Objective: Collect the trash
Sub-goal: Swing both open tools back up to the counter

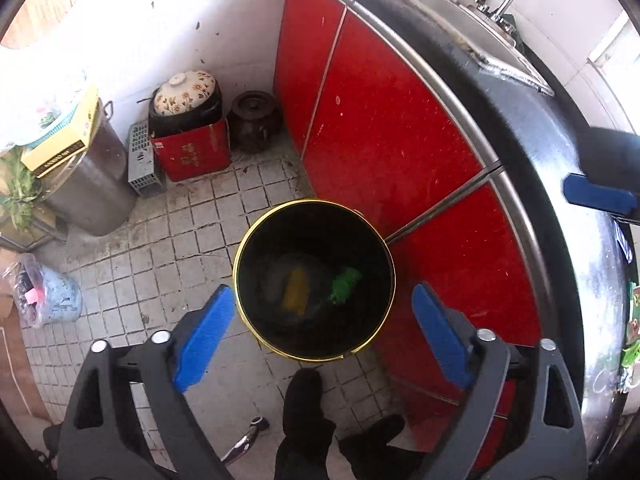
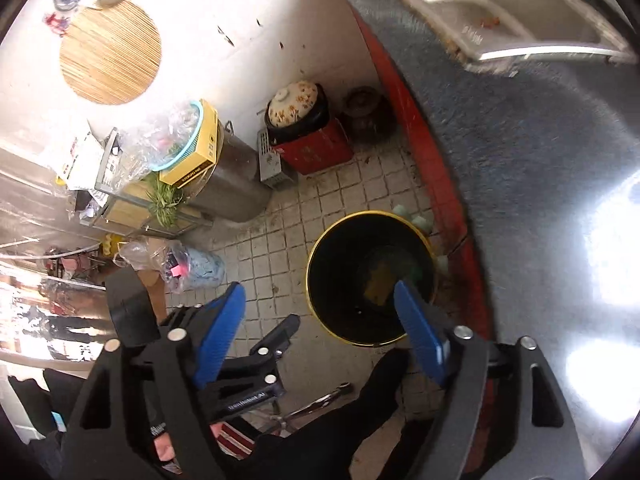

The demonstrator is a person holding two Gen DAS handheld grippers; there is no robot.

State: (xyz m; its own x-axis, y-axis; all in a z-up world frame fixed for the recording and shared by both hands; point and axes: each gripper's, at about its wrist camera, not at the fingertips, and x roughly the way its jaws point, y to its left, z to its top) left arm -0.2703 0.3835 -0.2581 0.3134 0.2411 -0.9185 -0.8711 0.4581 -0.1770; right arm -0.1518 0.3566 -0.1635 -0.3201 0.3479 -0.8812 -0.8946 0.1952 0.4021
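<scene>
Both wrist views angled steeply down from above, sharing the bin (image 1: 314,280) (image 2: 370,278) and tiled floor (image 1: 160,264) (image 2: 272,248).

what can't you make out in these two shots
- Bin contents, left view: a yellow piece and a green piece show, but the dark interior hides what they are.
- Bin contents, right view: the right claw finger covers part.
- Sink, right view: blurred.
- Wrappers on the counter, left view: cut off by the edge.
</scene>
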